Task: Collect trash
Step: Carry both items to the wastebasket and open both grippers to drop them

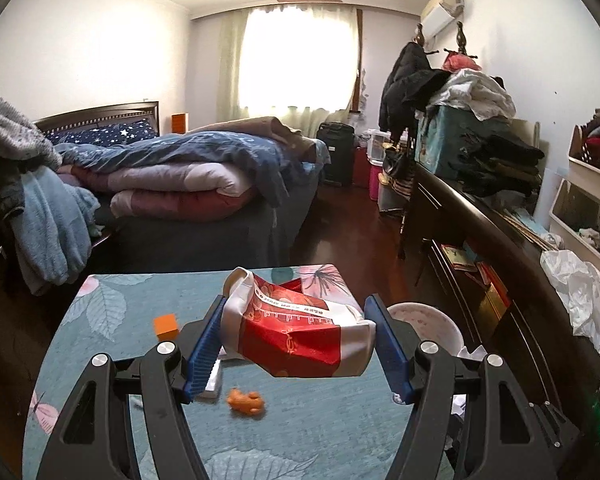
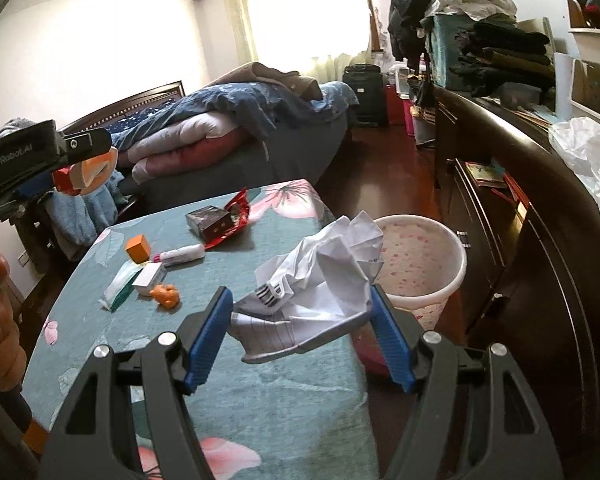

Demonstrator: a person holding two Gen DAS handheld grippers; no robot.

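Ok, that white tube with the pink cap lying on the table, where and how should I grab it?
Grip the white tube with the pink cap across the middle of its barrel, coming down from above. It lies flat on the teal floral tablecloth, long axis running left to right, so the jaws should straddle its narrow width. Both grippers are full now, so likely empty one first.

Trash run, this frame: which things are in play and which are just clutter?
In play:
left gripper clamping red-and-white bag
right gripper clamping crumpled paper
bin

Clutter:
orange cube
orange toy
bed
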